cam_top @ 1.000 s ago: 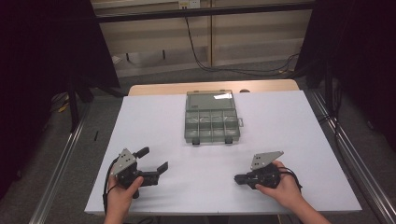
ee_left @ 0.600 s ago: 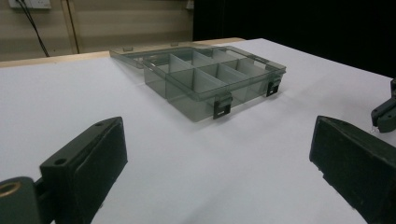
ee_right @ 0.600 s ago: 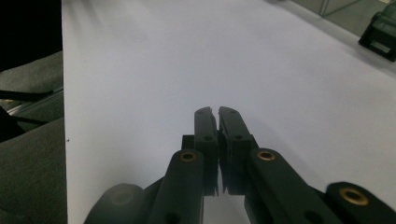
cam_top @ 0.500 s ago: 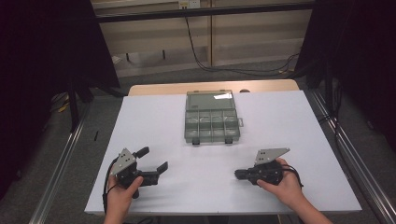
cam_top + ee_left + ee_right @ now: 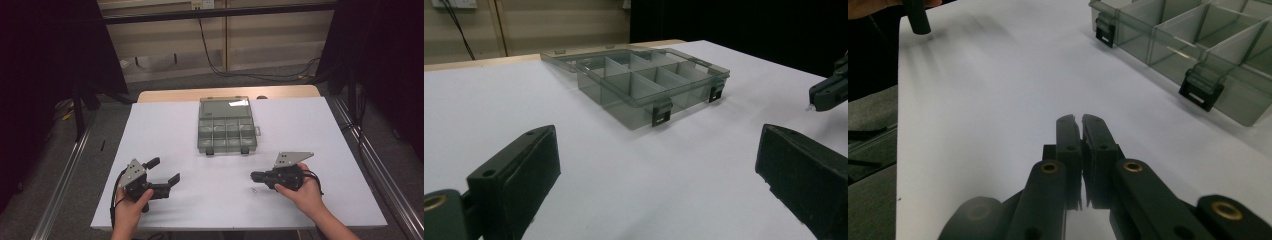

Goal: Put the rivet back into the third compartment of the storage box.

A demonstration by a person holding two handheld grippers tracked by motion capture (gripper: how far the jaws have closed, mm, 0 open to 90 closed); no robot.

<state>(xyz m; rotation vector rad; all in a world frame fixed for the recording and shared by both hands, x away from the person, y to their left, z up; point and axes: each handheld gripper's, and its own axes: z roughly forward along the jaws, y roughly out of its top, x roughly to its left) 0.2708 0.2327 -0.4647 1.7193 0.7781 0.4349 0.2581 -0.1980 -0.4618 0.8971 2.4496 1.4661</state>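
Nearest, left gripper (image 5: 167, 178) at rest on the white table (image 5: 165, 130), jaws spread wide, empty. Alongside, right gripper (image 5: 253, 175) pinched shut on something tiny and pale at its tips, too small to identify. Farther back, mid-table, open compartment box (image 5: 227, 134). Probably mid-carry; next, a short forward reach and careful release into one compartment.

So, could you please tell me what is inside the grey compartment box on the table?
The compartment box lies open, its lid folded back flat. The compartments facing the cameras look empty. In the gripper views the dividers and tinted walls hide parts of some floors, so a very small item there cannot be ruled out.
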